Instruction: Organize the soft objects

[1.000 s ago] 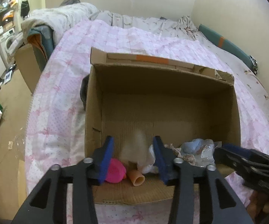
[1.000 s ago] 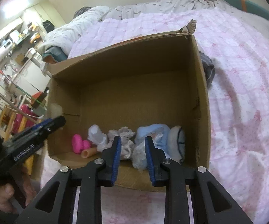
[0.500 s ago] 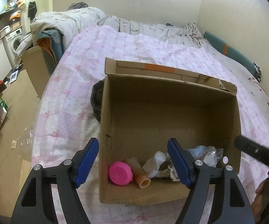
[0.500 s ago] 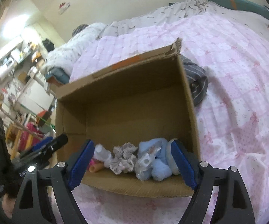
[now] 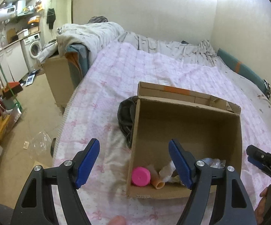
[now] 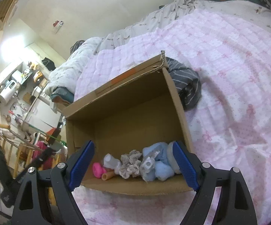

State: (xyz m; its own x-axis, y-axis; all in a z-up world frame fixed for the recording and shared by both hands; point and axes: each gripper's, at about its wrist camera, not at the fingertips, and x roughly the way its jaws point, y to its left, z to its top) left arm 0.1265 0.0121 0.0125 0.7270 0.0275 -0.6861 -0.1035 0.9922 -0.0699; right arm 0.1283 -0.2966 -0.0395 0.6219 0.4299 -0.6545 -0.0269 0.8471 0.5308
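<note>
An open cardboard box (image 5: 184, 127) (image 6: 126, 112) sits on the pink quilt (image 5: 135, 75). Along its near wall lie a pink round toy (image 5: 140, 176) (image 6: 97, 169), a tan tube (image 5: 158, 183) (image 6: 107, 175), a whitish soft piece (image 6: 111, 162), a crumpled grey cloth (image 6: 130, 164), a clear wrapper (image 6: 148, 164) and a light blue plush (image 6: 160, 161). My left gripper (image 5: 133, 144) hangs open above the box's near left corner, holding nothing. My right gripper (image 6: 133, 146) is open over the near wall, also holding nothing. One of its fingers (image 5: 255, 153) shows at the right edge of the left wrist view.
A dark striped garment (image 5: 125, 116) (image 6: 186, 86) lies against the box's outer side. The quilt (image 6: 229, 65) spreads beyond it, with rumpled bedding (image 5: 97, 35) at the far end. Another cardboard box (image 5: 58, 80) and cluttered floor lie to the left of the bed.
Both grippers opened wide from a narrower gap and drew back and up from the box. The whitish piece that was between the left fingers now lies in the box.
</note>
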